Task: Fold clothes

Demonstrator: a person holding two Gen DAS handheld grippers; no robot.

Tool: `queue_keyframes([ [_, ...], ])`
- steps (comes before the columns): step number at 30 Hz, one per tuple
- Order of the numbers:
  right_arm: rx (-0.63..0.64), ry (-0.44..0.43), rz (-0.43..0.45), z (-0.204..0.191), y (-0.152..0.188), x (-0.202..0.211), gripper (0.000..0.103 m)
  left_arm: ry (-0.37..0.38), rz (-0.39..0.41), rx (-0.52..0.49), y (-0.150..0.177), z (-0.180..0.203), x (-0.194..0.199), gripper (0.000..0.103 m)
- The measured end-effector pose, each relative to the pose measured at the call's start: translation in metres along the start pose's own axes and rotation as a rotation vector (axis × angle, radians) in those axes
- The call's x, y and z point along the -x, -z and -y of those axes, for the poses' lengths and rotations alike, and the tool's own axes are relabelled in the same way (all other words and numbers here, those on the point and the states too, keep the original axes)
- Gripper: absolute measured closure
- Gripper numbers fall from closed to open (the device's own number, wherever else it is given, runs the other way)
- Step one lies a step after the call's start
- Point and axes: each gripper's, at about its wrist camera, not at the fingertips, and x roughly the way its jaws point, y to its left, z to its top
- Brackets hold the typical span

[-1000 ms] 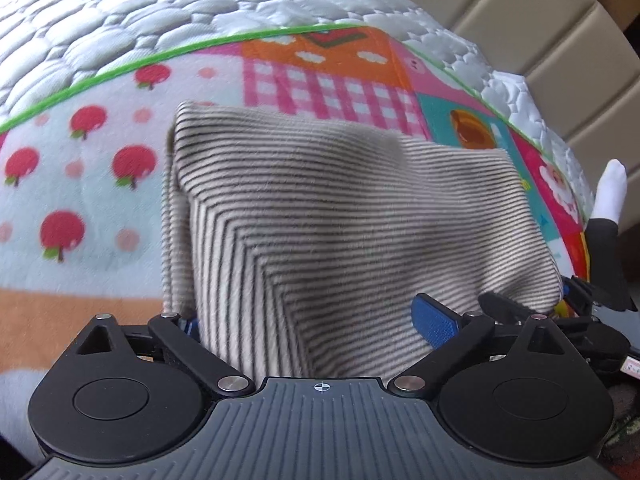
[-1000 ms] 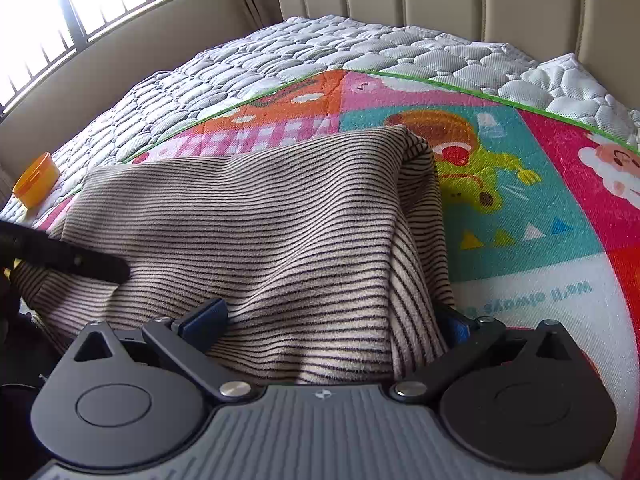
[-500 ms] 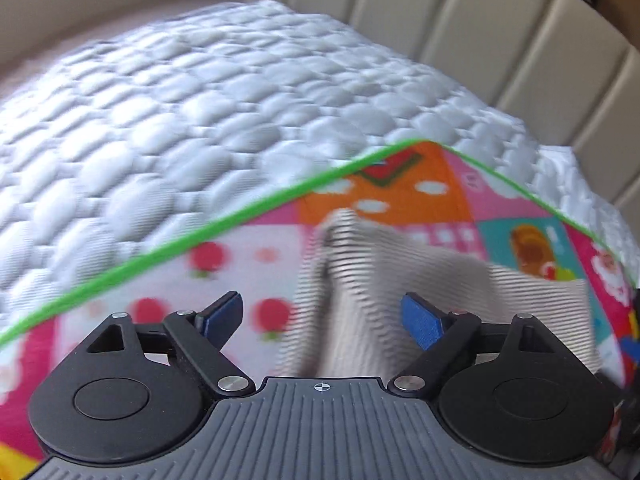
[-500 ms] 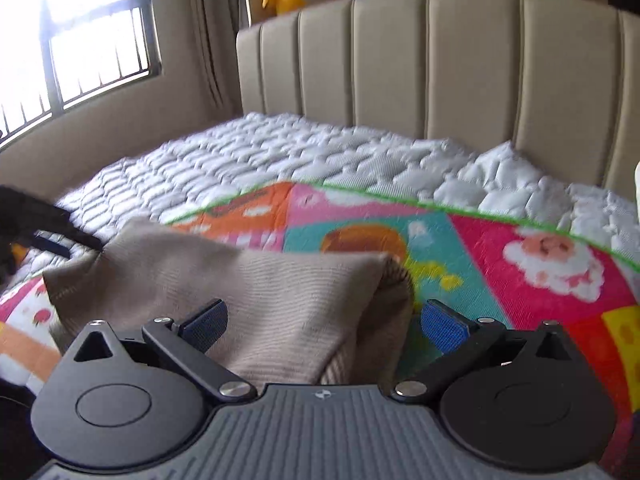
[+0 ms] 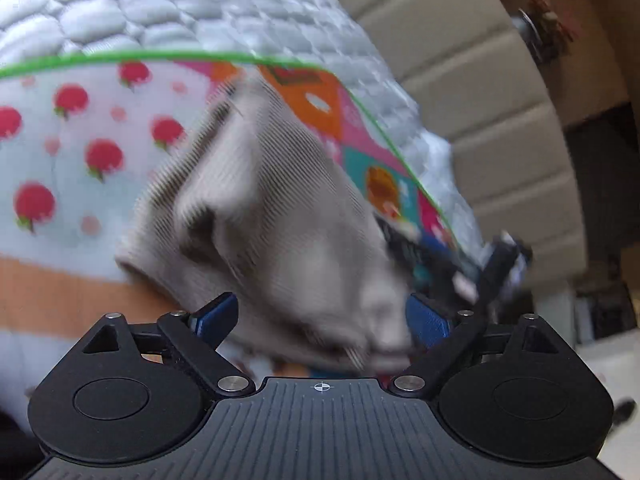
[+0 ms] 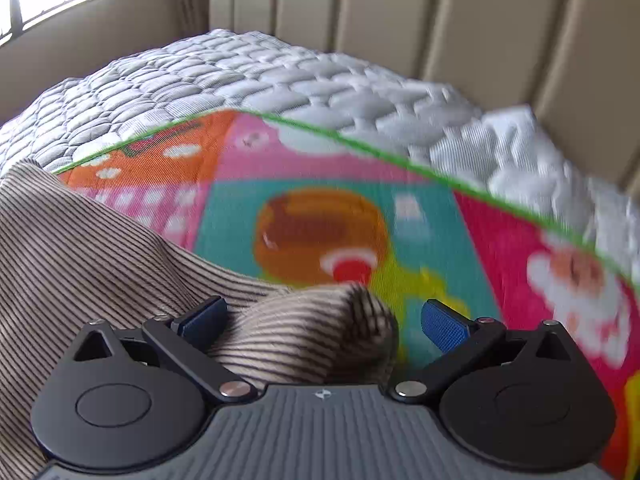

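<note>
One striped garment (image 5: pixel 280 216) is all I count to fold, lying bunched on the single cartoon-print play mat (image 5: pixel 60 152) that covers the one quilted mattress (image 6: pixel 240 76), with one beige padded headboard (image 6: pixel 400 12) behind. My left gripper (image 5: pixel 320 316) has its two blue pads spread wide and its jaws opening a little further, the blurred cloth lying between them without my seeing either pad press on it. My right gripper (image 6: pixel 324 320) also stands wide, a rolled fold of the garment sitting between its two pads nearer the left one, gripped by neither.
</note>
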Motion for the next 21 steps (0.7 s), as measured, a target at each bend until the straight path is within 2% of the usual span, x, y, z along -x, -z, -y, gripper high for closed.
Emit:
queue_keyframes([
  [1,-0.037,-0.015,0.0,0.006,0.006,0.003,0.0,-0.06,0.058,0.019,-0.008,-0.005,0.002,0.009],
  [4,-0.012,0.007,-0.035,0.005,0.008,0.01,0.0,-0.249,0.221,0.003,-0.024,-0.009,0.021,0.009],
  [5,-0.004,0.019,-0.045,0.003,0.01,0.011,0.0,-0.269,0.241,0.001,-0.025,-0.008,0.026,0.009],
  [7,-0.003,0.04,-0.044,0.0,0.013,0.013,0.0,-0.223,0.216,0.017,-0.021,-0.008,0.031,0.007],
  [10,-0.005,0.064,-0.042,-0.004,0.015,0.016,0.0,-0.07,0.092,0.05,-0.003,-0.006,0.02,0.006],
  [13,-0.022,0.069,-0.062,-0.002,0.021,0.025,0.0,0.009,-0.045,0.07,0.027,-0.005,-0.012,0.005],
  [14,-0.028,0.073,-0.066,-0.001,0.023,0.029,0.0,0.003,-0.078,0.074,0.036,-0.004,-0.023,0.005],
  [16,-0.049,0.078,-0.072,0.002,0.03,0.038,0.0,-0.062,-0.106,0.079,0.048,-0.006,-0.042,0.005],
  [18,-0.061,0.076,-0.075,0.004,0.036,0.046,0.0,-0.084,-0.099,0.103,0.045,-0.013,-0.055,0.007],
  [21,-0.067,0.077,-0.076,0.004,0.043,0.055,0.0,-0.062,-0.053,0.119,0.024,-0.018,-0.058,0.007],
])
